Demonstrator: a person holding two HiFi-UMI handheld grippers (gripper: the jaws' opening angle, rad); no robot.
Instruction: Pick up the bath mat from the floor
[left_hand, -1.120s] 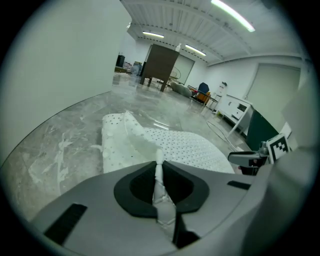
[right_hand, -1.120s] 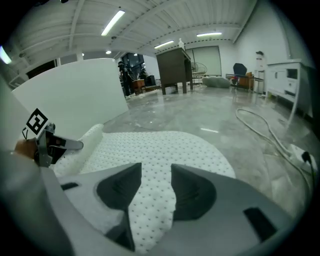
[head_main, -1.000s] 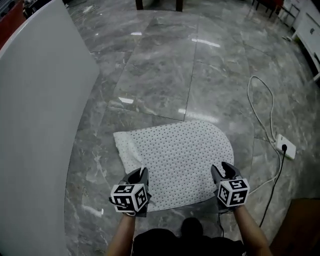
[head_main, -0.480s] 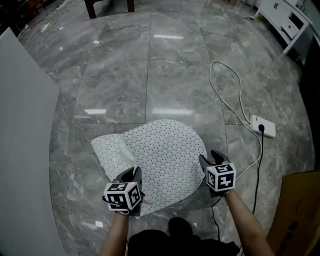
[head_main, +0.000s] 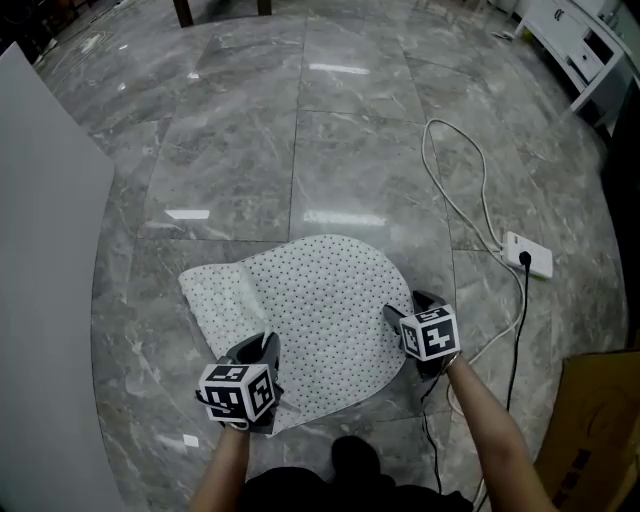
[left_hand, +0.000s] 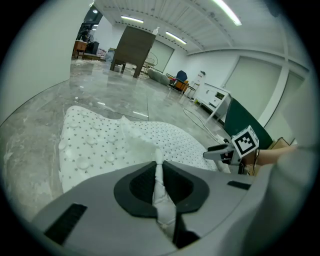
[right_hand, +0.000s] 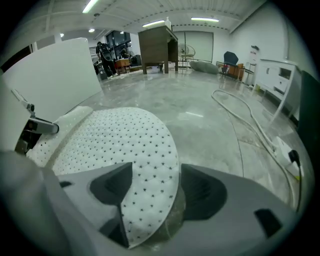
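The bath mat (head_main: 322, 315) lies on the floor (head_main: 350, 150) just ahead of the person, mostly flat, its left corner folded over; it is taken at two points on the near side, judged to be so it lifts evenly rather than dangling from one corner; the left hand-held gripper (head_main: 258, 352) is clamped tight on the near-left edge, a thin pinched ridge of white mat standing between its jaws in the left gripper view, and that edge rides slightly off the tiles; the right hand-held gripper (head_main: 410, 304) has just been opening its jaws and now holds them wide, straddling the curved right rim of the mat, which runs between the jaws without either one pressing on it; closing there seems the step in hand. The floor is glossy grey marble tile that reflects the ceiling lights, so the mat may slide as it is gripped; a white cable (head_main: 455, 190) loops to a power strip (head_main: 527, 254) well to the right; a white panel (head_main: 40, 250) stands at the left; what looks like a cardboard box (head_main: 595, 420) sits at the lower right.
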